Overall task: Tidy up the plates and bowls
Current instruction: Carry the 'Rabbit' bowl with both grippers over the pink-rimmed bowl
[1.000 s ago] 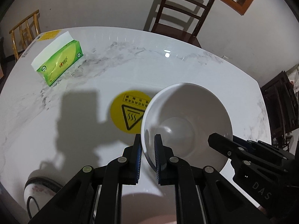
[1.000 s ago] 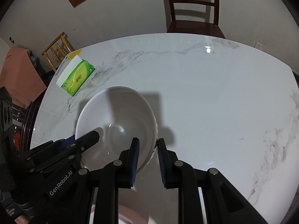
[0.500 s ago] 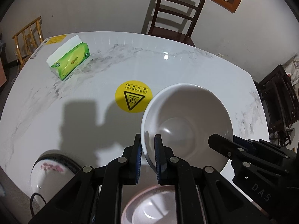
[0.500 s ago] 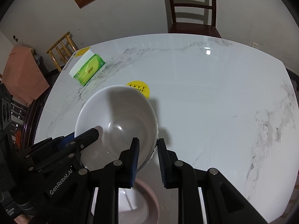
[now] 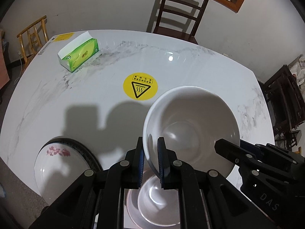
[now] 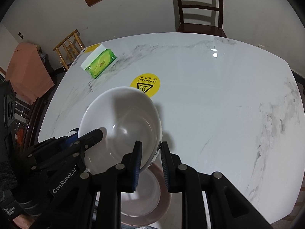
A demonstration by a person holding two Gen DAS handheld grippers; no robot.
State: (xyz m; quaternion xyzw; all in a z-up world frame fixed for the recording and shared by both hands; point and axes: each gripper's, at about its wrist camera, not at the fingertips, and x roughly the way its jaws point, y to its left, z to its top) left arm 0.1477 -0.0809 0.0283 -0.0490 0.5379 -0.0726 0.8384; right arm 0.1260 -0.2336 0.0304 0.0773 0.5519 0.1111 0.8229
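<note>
Here a white marble table (image 5: 190,70) is shown from both wrist views, its far edge faced by a dark chair (image 5: 179,11). Largest among the tableware is the white bowl (image 5: 190,126), which is held clear of the tabletop above the near edge and is gripped on opposite sides of its rim. By the left gripper (image 5: 150,158) the rim is pinched with the jaws nearly closed, one pad inside and one outside the wall; by the right gripper (image 6: 150,162) the opposite rim is clamped in the same manner, the jaws set slightly wider. Directly beneath the bowl, a pinkish plate (image 6: 158,206) is seen at the near edge. Near the near left corner, a flowered bowl (image 5: 57,168) is seen resting on a dark-rimmed dish.

The step in hand is judged to be the carrying of the white bowl to a stacking place, probably the plate below or the flowered bowl. For this to be done well, both grips should be kept firm and the two grippers moved together, so that the rim is neither twisted nor pulled apart. The bowl should be levelled, centred over its target and lowered gently until contact is made; only then should the jaws be released. A green tissue pack (image 5: 80,55) near the far left corner and a yellow sticker (image 5: 140,87) at the centre lie well apart from the bowl.
</note>
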